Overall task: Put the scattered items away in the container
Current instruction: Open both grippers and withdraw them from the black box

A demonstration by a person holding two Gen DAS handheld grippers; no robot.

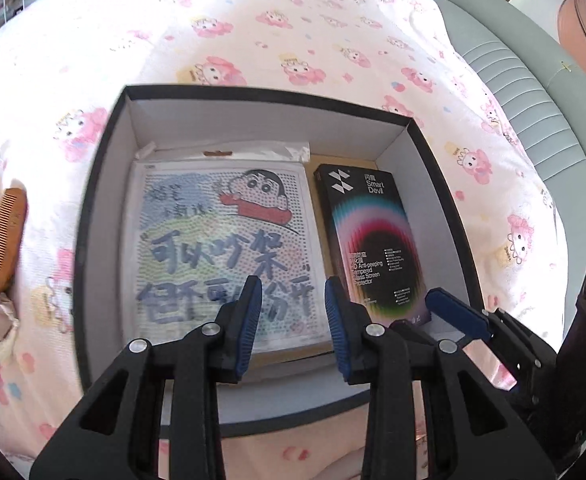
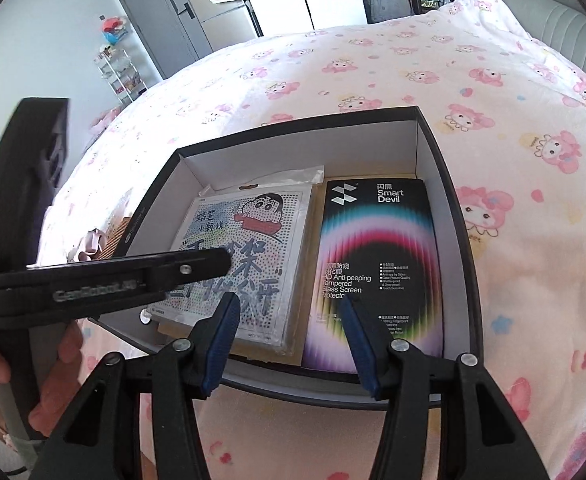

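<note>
Comb far left of left tool

1. This is a bedroom in a home: most of both views is filled by a bed spread with a soft white blanket printed with pink cartoon characters.
2. A padded, ribbed pale grey-green headboard runs along the blanket's far right edge.
3. Beyond the bed stand a tall grey wardrobe with a dark handle and a white wire rack crowded with small items, with a colourful plush toy above the rack.
4. A brown wooden comb lies on the blanket, a personal belonging.
</note>
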